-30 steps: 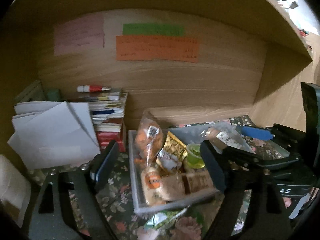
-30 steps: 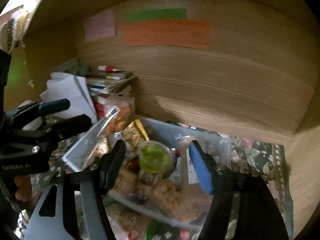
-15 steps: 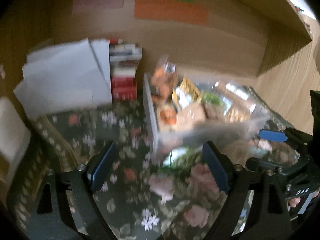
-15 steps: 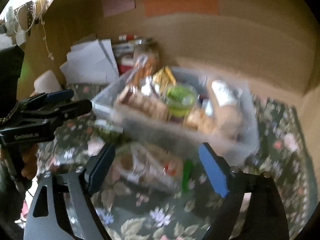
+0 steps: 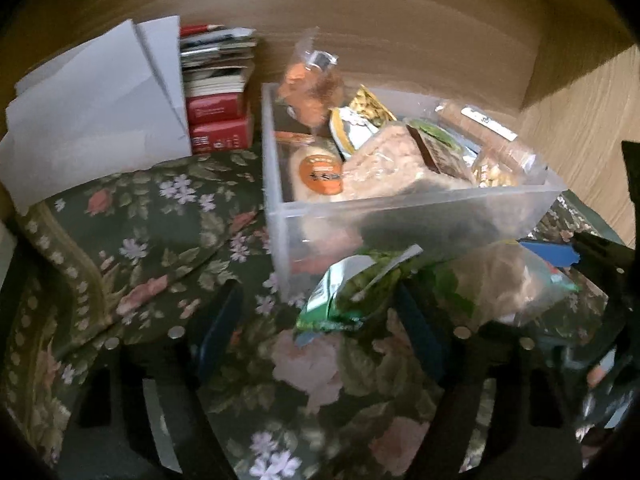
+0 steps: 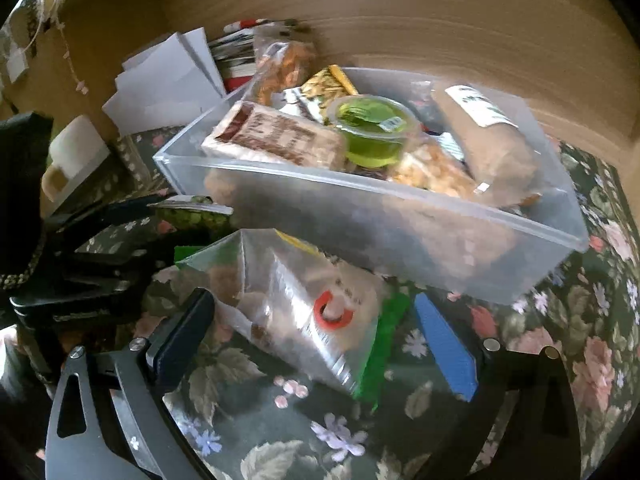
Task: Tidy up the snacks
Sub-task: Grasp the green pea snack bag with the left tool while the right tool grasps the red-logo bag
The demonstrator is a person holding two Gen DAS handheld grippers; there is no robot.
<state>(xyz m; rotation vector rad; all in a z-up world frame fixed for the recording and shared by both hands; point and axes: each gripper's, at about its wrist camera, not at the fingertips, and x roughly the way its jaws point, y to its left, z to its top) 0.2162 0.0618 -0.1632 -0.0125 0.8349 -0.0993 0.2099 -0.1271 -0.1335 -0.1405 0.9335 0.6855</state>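
Note:
A clear plastic bin [image 5: 400, 216] [image 6: 360, 216] full of snack packets stands on the floral cloth. A green snack packet [image 5: 352, 292] lies in front of it, between the fingers of my open left gripper [image 5: 320, 332]. A clear bag with a red ring mark and green edge [image 6: 304, 304] lies beside it, between the fingers of my open right gripper [image 6: 316, 336]. That bag also shows in the left wrist view [image 5: 512, 284]. A green jelly cup [image 6: 372, 128] sits in the bin. Neither gripper holds anything.
A floral cloth [image 5: 140, 232] covers the shelf. White papers [image 5: 92, 108] and stacked books [image 5: 218, 92] stand at the back left. A wooden back wall [image 6: 440, 28] and a side wall [image 5: 580, 120] close the space. A white cup [image 6: 72, 156] stands at the left.
Both grippers have pulled back from over the bin and dropped toward the cloth in front of it. The green packet and the clear bag now lie between their open fingers.

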